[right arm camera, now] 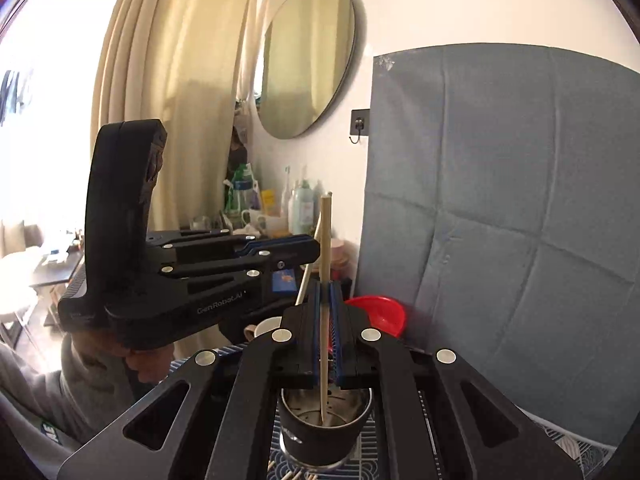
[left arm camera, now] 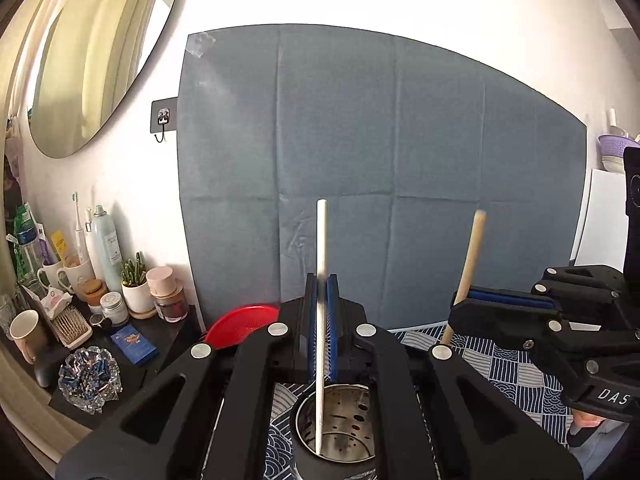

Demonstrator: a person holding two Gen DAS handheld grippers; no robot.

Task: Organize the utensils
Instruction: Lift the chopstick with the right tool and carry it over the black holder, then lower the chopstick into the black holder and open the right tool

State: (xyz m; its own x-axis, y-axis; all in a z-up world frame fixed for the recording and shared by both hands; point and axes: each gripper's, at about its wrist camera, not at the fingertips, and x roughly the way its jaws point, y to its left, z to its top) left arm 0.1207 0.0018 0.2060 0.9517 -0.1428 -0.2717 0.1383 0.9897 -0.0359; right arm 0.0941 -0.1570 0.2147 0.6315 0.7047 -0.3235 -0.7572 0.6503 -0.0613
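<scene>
From the left wrist view, the left hand-held gripper (left arm camera: 321,304) is clenched on one white chopstick (left arm camera: 321,280), which stands nearly upright with its lower end inside the metal utensil holder (left arm camera: 340,424) directly below. To the right, the right hand-held gripper (left arm camera: 480,300) grasps one wooden chopstick (left arm camera: 470,264), tilted, over the patterned cloth of the desk (left arm camera: 520,384). Apart from the white stick's tip, the holder looks bare, so I judge the sorting has barely begun: both sticks are yet to be let go.

From the right wrist view, the right hand-held gripper (right arm camera: 326,312) is clamped on its wooden chopstick (right arm camera: 325,280), whose tip appears to hang within the holder (right arm camera: 320,432). The left hand-held gripper (right arm camera: 304,250) reaches in from the left with its pale stick (right arm camera: 306,280). At the bottom edge a few more stick ends (right arm camera: 292,474) show on the desk (right arm camera: 384,462); their number I cannot tell. Counted: two grippers, two held chopsticks, one holder
</scene>
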